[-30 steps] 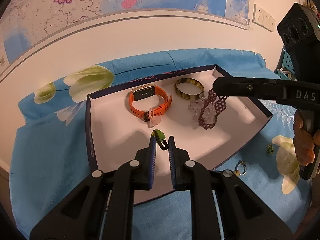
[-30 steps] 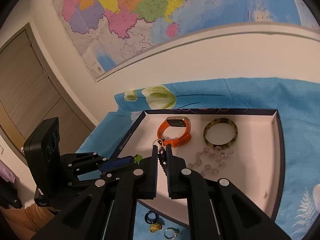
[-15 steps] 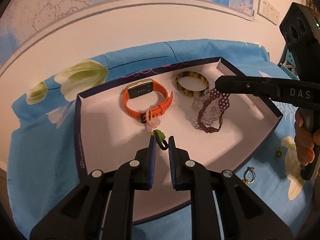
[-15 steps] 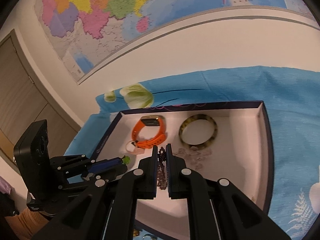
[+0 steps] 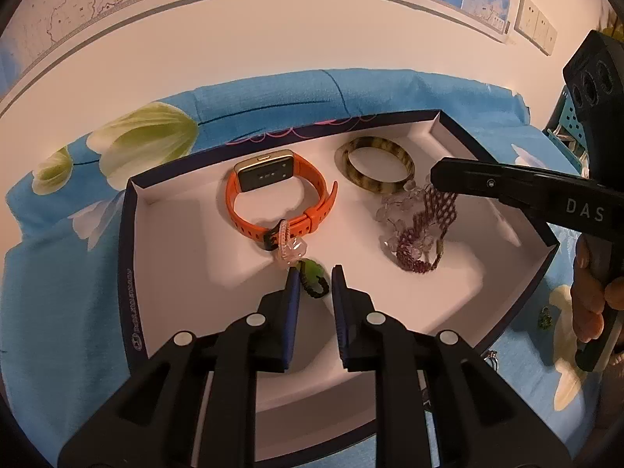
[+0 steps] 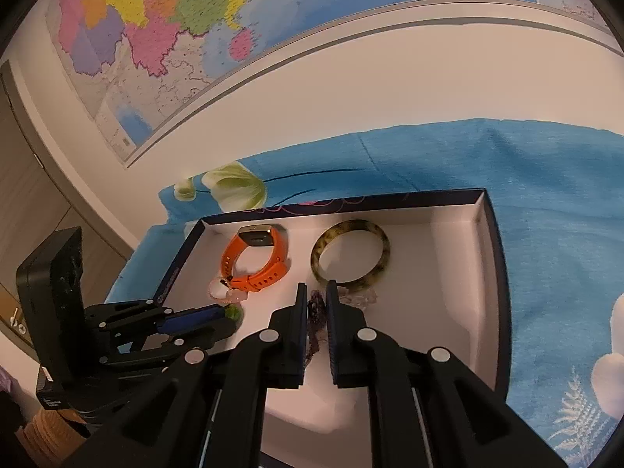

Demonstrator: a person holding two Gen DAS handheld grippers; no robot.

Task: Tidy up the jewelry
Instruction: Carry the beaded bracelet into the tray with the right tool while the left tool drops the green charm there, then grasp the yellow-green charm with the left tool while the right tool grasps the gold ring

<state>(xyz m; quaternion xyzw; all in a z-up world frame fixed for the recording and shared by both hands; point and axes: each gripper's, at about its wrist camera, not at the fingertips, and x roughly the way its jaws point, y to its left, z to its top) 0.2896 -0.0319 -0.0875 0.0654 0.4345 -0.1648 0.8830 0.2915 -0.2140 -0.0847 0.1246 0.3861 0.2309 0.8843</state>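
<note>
A dark-rimmed white tray (image 5: 128, 241) holds an orange watch (image 5: 273, 199), a striped brown bangle (image 5: 374, 163) and a clear bead bracelet (image 5: 397, 206). My left gripper (image 5: 315, 277) is low over the tray, shut on a green pendant on a black cord (image 5: 314, 273), next to a pink charm ring (image 5: 286, 241). My right gripper (image 6: 315, 304) is shut on a dark red beaded bracelet (image 5: 425, 230), whose lower end lies on the clear beads. The right gripper's arm (image 5: 507, 187) crosses the left wrist view.
The tray (image 6: 495, 257) sits on a blue flowered cloth (image 6: 565, 234). A ring (image 5: 492, 357) and a small green trinket (image 5: 545, 318) lie on the cloth right of the tray. A wall with a map (image 6: 195, 19) stands behind.
My right gripper lowered the dark red bracelet onto the clear beads in the tray. My left gripper moved forward and down with the green pendant, closer to the watch.
</note>
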